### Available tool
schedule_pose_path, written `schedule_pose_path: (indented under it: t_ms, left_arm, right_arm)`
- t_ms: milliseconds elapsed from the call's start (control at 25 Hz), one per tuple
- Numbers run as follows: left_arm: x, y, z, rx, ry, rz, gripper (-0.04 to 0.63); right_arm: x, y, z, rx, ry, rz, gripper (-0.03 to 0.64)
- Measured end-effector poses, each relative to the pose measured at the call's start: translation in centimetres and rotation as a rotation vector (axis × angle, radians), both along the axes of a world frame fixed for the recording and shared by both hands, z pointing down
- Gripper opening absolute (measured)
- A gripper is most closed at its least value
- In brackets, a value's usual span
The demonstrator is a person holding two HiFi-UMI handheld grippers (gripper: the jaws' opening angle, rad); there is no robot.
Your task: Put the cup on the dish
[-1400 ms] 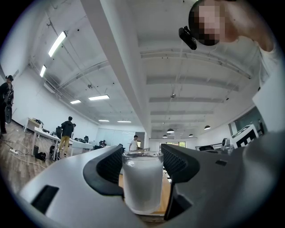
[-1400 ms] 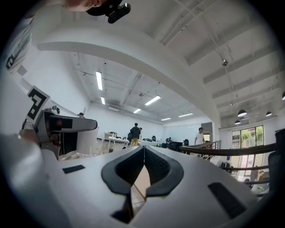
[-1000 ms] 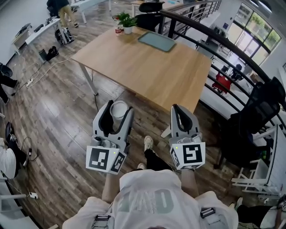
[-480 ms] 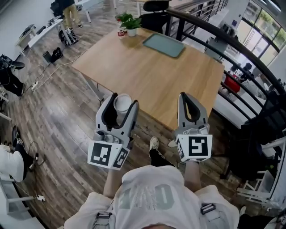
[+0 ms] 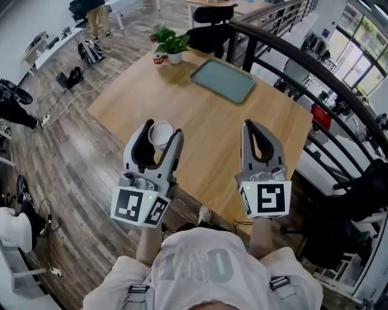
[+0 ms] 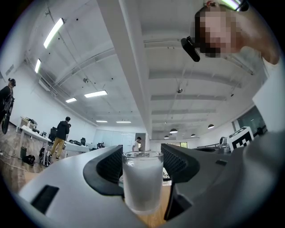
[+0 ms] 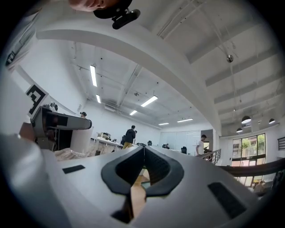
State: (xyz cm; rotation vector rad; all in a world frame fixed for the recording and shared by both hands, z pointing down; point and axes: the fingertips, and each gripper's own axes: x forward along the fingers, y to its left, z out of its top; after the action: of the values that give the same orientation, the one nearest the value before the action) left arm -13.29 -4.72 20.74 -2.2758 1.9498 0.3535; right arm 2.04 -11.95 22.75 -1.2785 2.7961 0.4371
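A frosted white cup [image 5: 161, 134] stands upright between the jaws of my left gripper [image 5: 159, 132], which is shut on it above the near left part of the wooden table [image 5: 206, 127]. The left gripper view shows the same cup [image 6: 142, 180] held upright between the dark pads. My right gripper [image 5: 257, 130] hovers over the table's near right side, shut with nothing in it; its tips meet in the right gripper view [image 7: 143, 149]. A flat grey-green dish [image 5: 223, 80] lies at the far side of the table, well beyond both grippers.
A potted plant [image 5: 172, 45] and a small red can [image 5: 158, 59] stand at the table's far left corner. A black railing [image 5: 303, 66] runs along the right. A black chair [image 5: 209, 27] is behind the table. A person [image 5: 96, 17] stands far left.
Both grippers have moved forward from over the floor to over the table's near edge, the cup still held in the left one. The table and dish appear closer.
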Motion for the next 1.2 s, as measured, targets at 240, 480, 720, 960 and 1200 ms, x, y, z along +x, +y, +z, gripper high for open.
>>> schedule_pose_path:
  t_ms: [240, 480, 720, 960, 1200]
  left_arm:
    - [0.2, -6.1, -0.4, -0.023, -0.019, 0.030, 0.273]
    - [0.4, -12.5, 0.6, -0.039, -0.051, 0.081, 0.273]
    - [-0.3, -19.9, 1.7, -0.066, -0.049, 0.131, 0.273]
    - [-1.6, -31.4, 5.3, -0.105, -0.098, 0.155, 0.273]
    - [-3.5, -42.1, 7.1, -0.120, -0.114, 0.161, 0.273]
  right_arm:
    - [-1.0, -5.6, -0.7, -0.016, -0.025, -0.008, 0.018]
    - [-1.8, -10.4, 1.1, -0.050, -0.052, 0.021, 0.018]
    - [-2.4, -15.3, 3.7, -0.096, -0.018, 0.058, 0.018]
    - [-4.2, -22.3, 7.7, -0.176, -0.029, 0.023, 0.018]
    - [-5.6, -29.1, 10.2, -0.226, 0.037, 0.073, 0.018]
